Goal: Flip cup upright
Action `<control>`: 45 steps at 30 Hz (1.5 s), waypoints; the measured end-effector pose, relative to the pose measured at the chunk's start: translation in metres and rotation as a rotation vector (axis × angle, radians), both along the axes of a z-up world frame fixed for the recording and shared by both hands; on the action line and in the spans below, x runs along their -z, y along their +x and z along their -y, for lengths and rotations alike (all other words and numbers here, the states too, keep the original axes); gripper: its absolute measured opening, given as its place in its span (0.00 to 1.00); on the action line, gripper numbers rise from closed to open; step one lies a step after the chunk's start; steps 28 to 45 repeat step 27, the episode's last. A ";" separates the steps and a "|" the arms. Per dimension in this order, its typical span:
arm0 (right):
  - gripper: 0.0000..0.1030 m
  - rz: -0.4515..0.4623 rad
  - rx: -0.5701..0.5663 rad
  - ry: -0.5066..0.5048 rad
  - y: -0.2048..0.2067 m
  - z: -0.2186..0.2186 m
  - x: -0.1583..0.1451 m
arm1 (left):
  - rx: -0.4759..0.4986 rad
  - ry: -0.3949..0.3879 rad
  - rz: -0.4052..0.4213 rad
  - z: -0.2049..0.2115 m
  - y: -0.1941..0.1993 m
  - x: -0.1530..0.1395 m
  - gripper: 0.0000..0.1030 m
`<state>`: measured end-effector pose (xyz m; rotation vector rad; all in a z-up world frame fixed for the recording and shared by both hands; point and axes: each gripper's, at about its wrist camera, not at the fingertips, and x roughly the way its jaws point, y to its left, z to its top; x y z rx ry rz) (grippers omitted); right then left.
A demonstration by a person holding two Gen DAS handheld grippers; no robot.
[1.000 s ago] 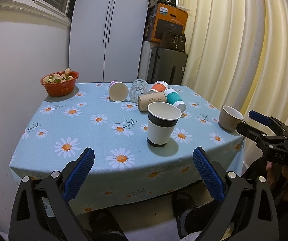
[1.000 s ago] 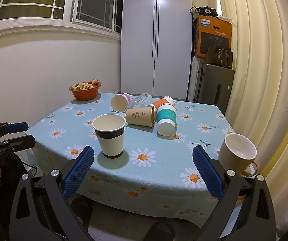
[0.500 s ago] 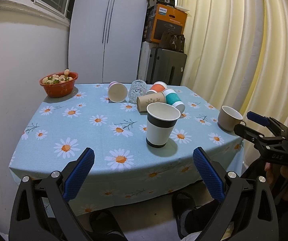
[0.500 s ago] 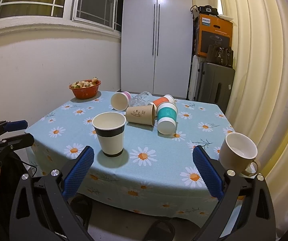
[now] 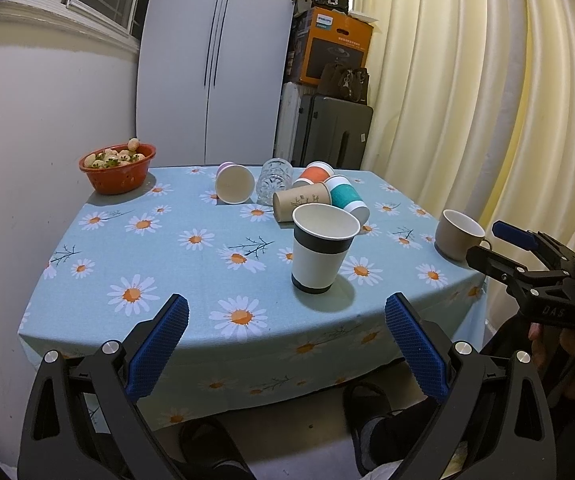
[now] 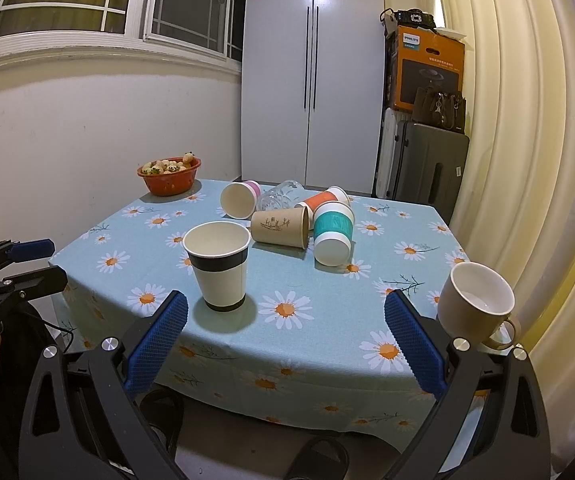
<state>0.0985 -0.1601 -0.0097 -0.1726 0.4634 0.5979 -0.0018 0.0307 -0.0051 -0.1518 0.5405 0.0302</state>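
Observation:
A white paper cup with a black band [image 5: 319, 252] [image 6: 220, 266] stands upright near the table's front edge. Behind it several cups lie on their sides in a cluster: a brown one [image 5: 301, 202] [image 6: 281, 226], a teal-banded one [image 5: 346, 197] [image 6: 333, 232], an orange one [image 5: 314, 172] [image 6: 321, 200], a pink-rimmed one [image 5: 234, 184] [image 6: 240, 199] and a clear glass [image 5: 273, 178] [image 6: 279, 196]. A beige mug [image 5: 457, 234] [image 6: 475, 306] stands upright at the right edge. My left gripper [image 5: 287, 344] and right gripper [image 6: 285, 344] are both open and empty, held off the table's front edge.
A red bowl of fruit [image 5: 117, 168] [image 6: 169, 176] sits at the back left corner. The table wears a blue daisy cloth [image 5: 167, 248] [image 6: 367, 288]. A wall is on the left, curtains on the right, a wardrobe and suitcases behind.
Both grippers have drifted slightly back from the table, still open. The cups have not moved.

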 end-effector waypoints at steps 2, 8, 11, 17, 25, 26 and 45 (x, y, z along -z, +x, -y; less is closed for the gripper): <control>0.95 -0.001 0.000 0.000 0.000 0.000 0.000 | 0.000 0.002 -0.002 0.000 0.001 0.000 0.93; 0.95 -0.005 -0.003 -0.006 0.002 0.001 0.005 | 0.001 0.005 -0.006 0.000 0.002 0.001 0.93; 0.95 -0.003 -0.005 -0.009 0.001 0.000 0.006 | 0.001 0.007 -0.006 0.000 0.002 0.001 0.93; 0.95 -0.003 -0.005 -0.011 0.001 0.000 0.006 | 0.008 0.016 -0.010 0.002 0.004 0.003 0.93; 0.95 -0.005 -0.006 -0.012 0.000 0.000 0.006 | 0.004 0.006 -0.011 0.000 0.004 0.004 0.93; 0.95 -0.005 -0.006 -0.012 0.001 0.000 0.006 | 0.005 0.006 -0.011 0.000 0.004 0.004 0.93; 0.95 -0.005 -0.005 -0.012 0.001 0.000 0.006 | 0.006 0.007 -0.011 0.000 0.004 0.004 0.93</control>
